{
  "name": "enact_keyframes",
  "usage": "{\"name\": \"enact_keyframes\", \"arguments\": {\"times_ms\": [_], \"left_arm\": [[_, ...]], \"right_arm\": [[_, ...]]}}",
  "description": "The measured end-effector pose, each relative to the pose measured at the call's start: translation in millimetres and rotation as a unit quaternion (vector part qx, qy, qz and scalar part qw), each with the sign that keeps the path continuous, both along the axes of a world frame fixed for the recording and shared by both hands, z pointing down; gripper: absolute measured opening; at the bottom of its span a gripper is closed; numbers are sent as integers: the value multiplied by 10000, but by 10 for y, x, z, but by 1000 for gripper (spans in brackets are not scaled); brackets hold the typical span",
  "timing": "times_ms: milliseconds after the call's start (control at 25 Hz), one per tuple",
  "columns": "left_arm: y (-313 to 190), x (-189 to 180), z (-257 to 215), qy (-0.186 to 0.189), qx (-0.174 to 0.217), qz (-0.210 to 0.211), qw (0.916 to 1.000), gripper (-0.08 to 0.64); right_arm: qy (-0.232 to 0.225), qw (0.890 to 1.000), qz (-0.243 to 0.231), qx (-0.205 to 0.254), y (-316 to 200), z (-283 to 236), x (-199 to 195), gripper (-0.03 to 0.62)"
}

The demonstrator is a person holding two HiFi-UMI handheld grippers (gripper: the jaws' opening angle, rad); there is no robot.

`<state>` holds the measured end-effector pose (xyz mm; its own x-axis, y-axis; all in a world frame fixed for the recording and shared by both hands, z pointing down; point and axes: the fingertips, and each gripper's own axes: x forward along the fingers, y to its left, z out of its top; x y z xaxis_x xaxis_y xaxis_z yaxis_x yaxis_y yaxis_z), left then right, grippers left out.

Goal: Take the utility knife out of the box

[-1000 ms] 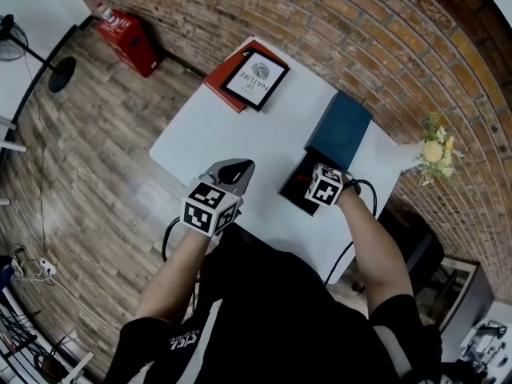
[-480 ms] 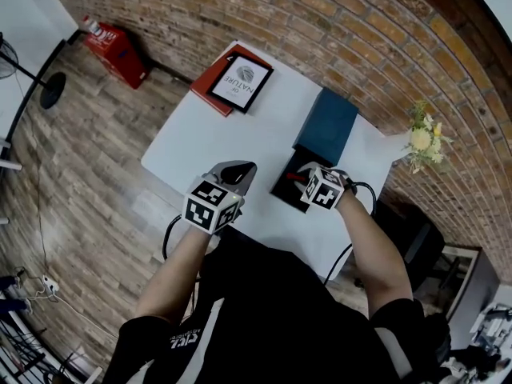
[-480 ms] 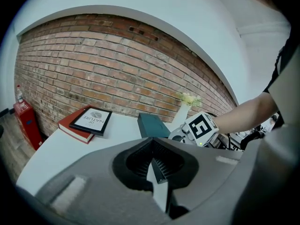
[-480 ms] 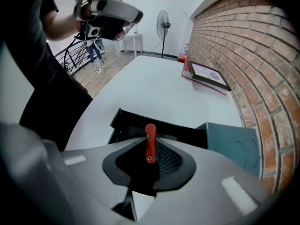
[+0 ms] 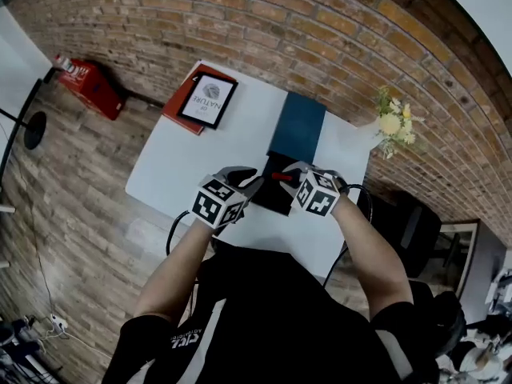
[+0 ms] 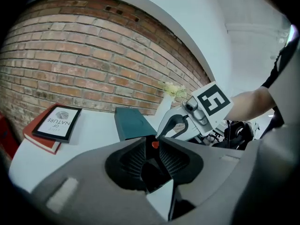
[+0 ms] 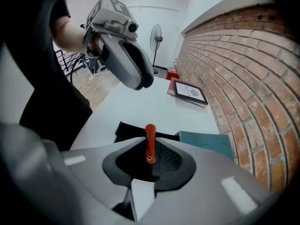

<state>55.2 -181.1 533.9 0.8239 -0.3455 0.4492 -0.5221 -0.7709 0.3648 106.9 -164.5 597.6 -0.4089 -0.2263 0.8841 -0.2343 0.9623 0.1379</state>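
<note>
Holding: the right gripper point(image 5: 288, 173) has its fingers closed tight on the red utility knife point(image 7: 149, 142), which stands up between the two pads.
Knife place: in the right fingers, up over the open box, not lying inside it.
Left gripper point(image 5: 253, 182): its fingers have just been opening and now stand wide apart. Nothing is pinched between them.
Box point(image 5: 268, 200): black, with its top open, and it sits just past the tips of both grippers. The inside looks dark, and I cannot tell what is in it.
Lid point(image 5: 298, 126): teal, lying flat on the far side of the box from the fingers, right next to the box's far end.
Table point(image 5: 172, 166): white. The box and the lid rest on it.
Red book point(image 5: 178, 110): far off to the left of the left fingers, at the table's far corner, with a framed picture point(image 5: 206, 101) lying on top of it.
Flowers point(image 5: 392, 122): yellow, well past the right fingers, by the table's far right edge.
</note>
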Motion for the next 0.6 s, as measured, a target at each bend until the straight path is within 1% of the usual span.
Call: {"name": "enact_keyframes", "arguments": {"times_ms": [120, 240, 360, 440, 600], "left_arm": [[-43, 193, 40, -15, -38, 236, 9997, 101], [-55, 370, 130, -135, -101, 506, 9986, 117], [-52, 498, 186, -219, -129, 690, 9973, 120], [-55, 567, 198, -205, -171, 759, 9968, 120], [-45, 681, 212, -45, -337, 822, 9960, 120]], "right_arm": [[-75, 9999, 79, 92, -13, -110, 44, 54], [-135, 9997, 139, 150, -17, -183, 85, 54], [-189, 9994, 181, 210, -24, -240, 112, 54], [-221, 9992, 202, 252, -29, -273, 127, 54], [-262, 9990, 183, 328, -1, -323, 141, 54]]}}
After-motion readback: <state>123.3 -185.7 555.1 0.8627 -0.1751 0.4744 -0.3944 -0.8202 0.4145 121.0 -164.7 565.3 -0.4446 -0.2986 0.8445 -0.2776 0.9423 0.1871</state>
